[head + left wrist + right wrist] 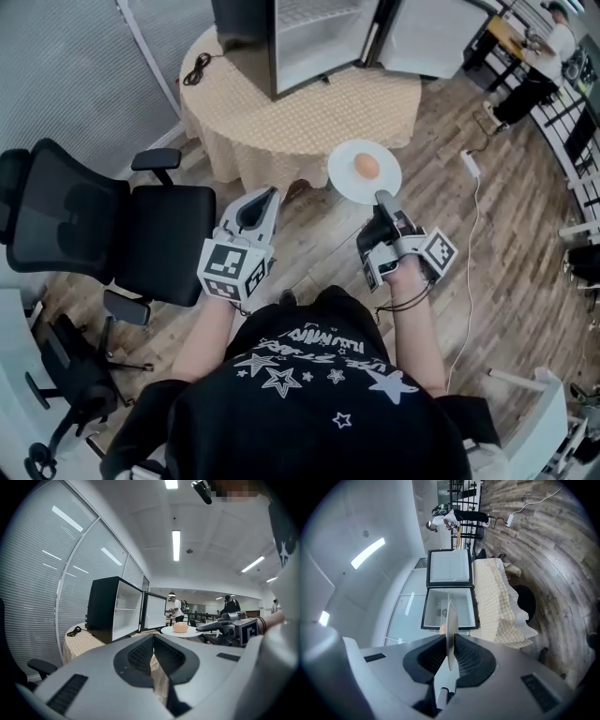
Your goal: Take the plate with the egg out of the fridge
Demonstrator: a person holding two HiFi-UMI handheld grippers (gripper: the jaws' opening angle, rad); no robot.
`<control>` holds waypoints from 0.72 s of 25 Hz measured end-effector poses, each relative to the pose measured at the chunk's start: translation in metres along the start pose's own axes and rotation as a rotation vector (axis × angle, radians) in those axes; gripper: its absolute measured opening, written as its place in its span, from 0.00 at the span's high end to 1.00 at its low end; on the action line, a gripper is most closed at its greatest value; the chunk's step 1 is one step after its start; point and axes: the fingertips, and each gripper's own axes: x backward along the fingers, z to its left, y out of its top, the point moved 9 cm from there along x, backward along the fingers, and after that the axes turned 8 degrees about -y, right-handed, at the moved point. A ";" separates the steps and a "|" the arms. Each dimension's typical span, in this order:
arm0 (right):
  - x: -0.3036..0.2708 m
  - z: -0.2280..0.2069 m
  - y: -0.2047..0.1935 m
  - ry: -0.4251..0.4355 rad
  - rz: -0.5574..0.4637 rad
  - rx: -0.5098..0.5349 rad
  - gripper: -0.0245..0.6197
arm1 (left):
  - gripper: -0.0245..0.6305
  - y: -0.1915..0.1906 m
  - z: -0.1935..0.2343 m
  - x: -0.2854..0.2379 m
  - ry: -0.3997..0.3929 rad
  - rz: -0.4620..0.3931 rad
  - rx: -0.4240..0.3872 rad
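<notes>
Head view: round plate [341, 182], smooth egg [367, 166]

Round cloth-covered table [375, 103] with open fridge [309, 42] and coiled black cable [197, 67] on top.

My right gripper [449, 645] clamped on the near rim of the plate [451, 615], plate seen edge-on, egg [442, 629] peeking out left of it, open fridge [465, 607] far beyond, checked tablecloth [493, 603] under it, plank floor [548, 559] at right

Left tongs [271, 195] closed, right tongs [382, 198] clamped
</notes>
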 end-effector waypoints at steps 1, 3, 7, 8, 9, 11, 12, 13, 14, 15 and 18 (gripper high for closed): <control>0.002 0.002 0.002 0.001 -0.004 0.005 0.88 | 0.95 0.001 -0.003 -0.001 -0.002 -0.006 0.000; 0.003 0.005 0.005 0.011 -0.005 0.014 0.88 | 0.95 0.002 -0.007 -0.003 -0.002 -0.014 -0.002; 0.005 0.009 0.006 0.030 0.024 0.029 0.88 | 0.95 0.000 -0.015 -0.006 0.002 -0.005 -0.008; 0.007 0.009 0.007 0.031 0.032 0.031 0.88 | 0.95 0.000 -0.018 -0.007 0.004 -0.002 -0.009; 0.010 0.009 0.008 0.032 0.038 0.032 0.88 | 0.95 0.001 -0.022 -0.009 0.006 -0.001 -0.010; 0.016 0.009 0.010 0.033 0.048 0.033 0.88 | 0.95 0.002 -0.032 -0.011 0.006 -0.001 -0.013; 0.020 0.009 0.011 0.033 0.052 0.033 0.88 | 0.95 0.003 -0.038 -0.011 0.004 -0.002 -0.014; 0.024 0.009 0.013 0.033 0.057 0.035 0.88 | 0.95 0.004 -0.044 -0.011 0.003 -0.003 -0.017; 0.029 0.008 0.014 0.032 0.063 0.036 0.88 | 0.95 0.004 -0.050 -0.010 0.003 -0.002 -0.021; 0.033 0.007 0.014 0.031 0.068 0.035 0.88 | 0.95 0.005 -0.056 -0.009 0.006 -0.001 -0.026; 0.051 0.004 0.013 0.043 0.088 0.031 0.88 | 0.95 0.003 -0.076 -0.002 0.020 0.001 -0.031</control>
